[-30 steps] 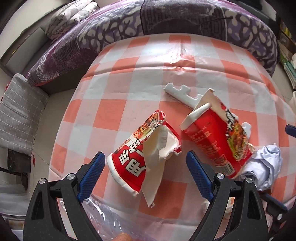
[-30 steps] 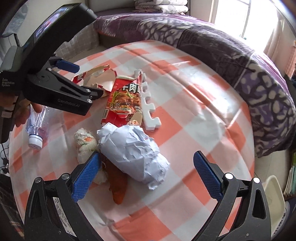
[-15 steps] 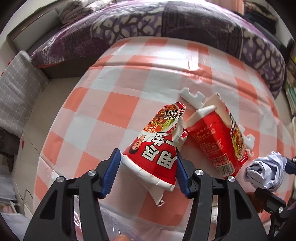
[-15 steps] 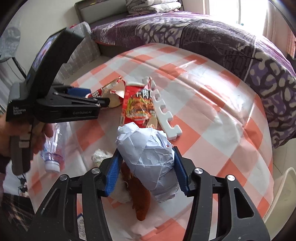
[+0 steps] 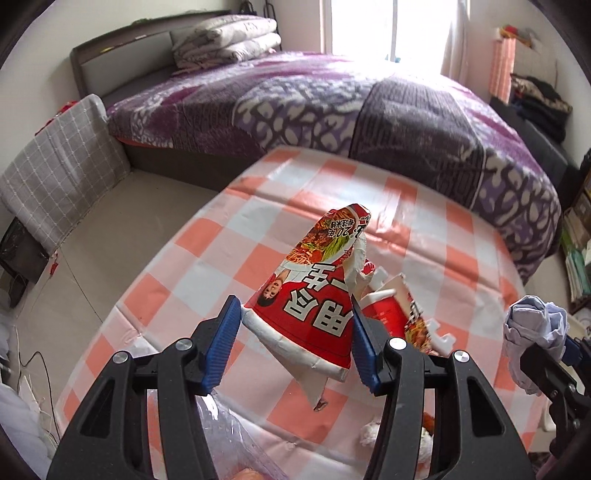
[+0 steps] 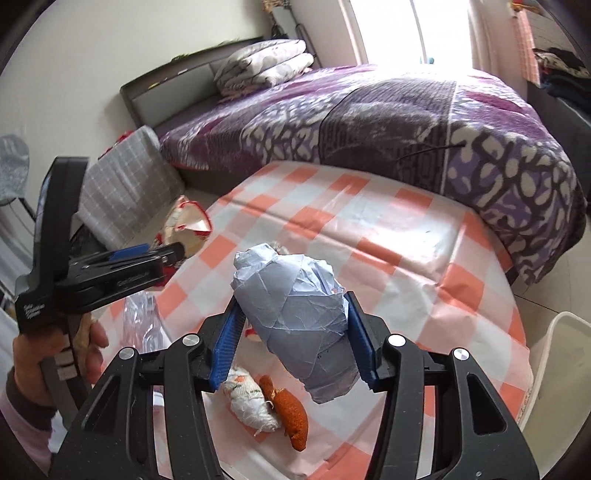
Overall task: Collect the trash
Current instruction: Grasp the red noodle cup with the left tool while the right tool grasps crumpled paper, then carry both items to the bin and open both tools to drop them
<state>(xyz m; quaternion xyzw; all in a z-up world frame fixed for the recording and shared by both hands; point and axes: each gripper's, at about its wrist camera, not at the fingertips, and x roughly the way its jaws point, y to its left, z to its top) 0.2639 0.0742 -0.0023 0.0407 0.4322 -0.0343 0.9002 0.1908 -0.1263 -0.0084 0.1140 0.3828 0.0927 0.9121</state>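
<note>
At the centre of the left wrist frame, the left gripper (image 5: 295, 339) pinched a torn red paper noodle cup (image 5: 314, 295), held clear above the orange-and-white checked tablecloth (image 5: 207, 258). The right gripper (image 6: 293, 341) pinched a crumpled pale blue paper wad (image 6: 295, 317) mid-frame, off the cloth.

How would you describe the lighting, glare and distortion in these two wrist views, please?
Left wrist view: the window is blown out white, washing the bed beneath it; fisheye bends the checked tablecloth; the torn red noodle cup reads sharp. Right wrist view: the same window glare, dark vignetted corners, and the crumpled paper ball backlit and greyish.
</note>
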